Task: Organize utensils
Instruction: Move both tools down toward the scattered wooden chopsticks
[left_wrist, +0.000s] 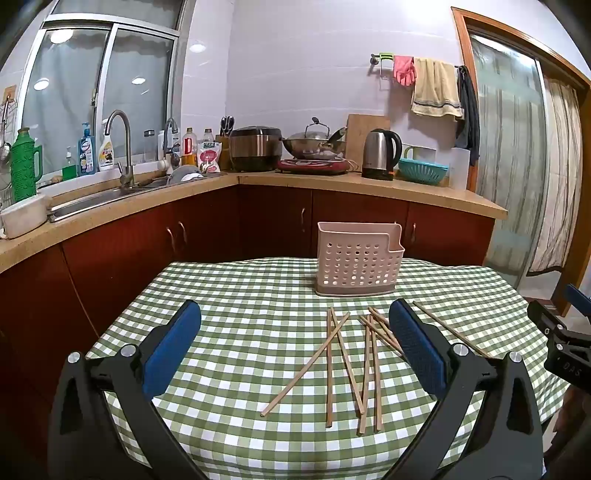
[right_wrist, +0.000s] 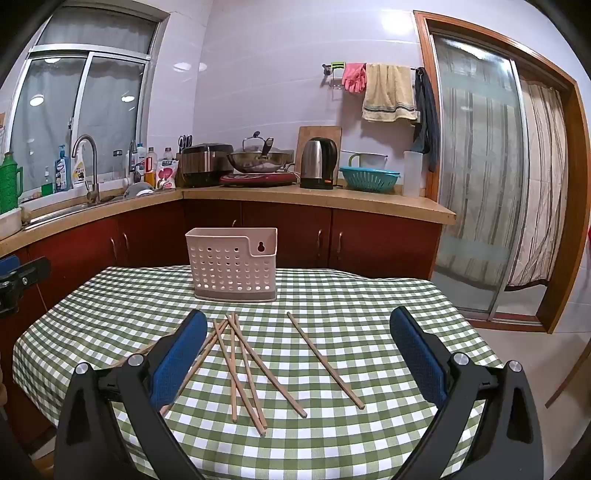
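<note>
Several wooden chopsticks (left_wrist: 351, 365) lie loose and crossed on the green checked tablecloth (left_wrist: 240, 306); they also show in the right wrist view (right_wrist: 243, 365), with one lone chopstick (right_wrist: 325, 362) apart to the right. A pink perforated utensil holder (left_wrist: 357, 264) stands upright and empty-looking behind them, also in the right wrist view (right_wrist: 233, 269). My left gripper (left_wrist: 295, 332) is open above the table, short of the chopsticks. My right gripper (right_wrist: 299, 339) is open, hovering over the chopsticks; part of it shows in the left wrist view (left_wrist: 561, 332).
A kitchen counter (left_wrist: 332, 181) runs behind the table with a sink (left_wrist: 110, 192), rice cooker, wok, kettle (left_wrist: 380, 153) and a teal colander. A sliding glass door (right_wrist: 480, 184) is at the right. The table edge drops off left and right.
</note>
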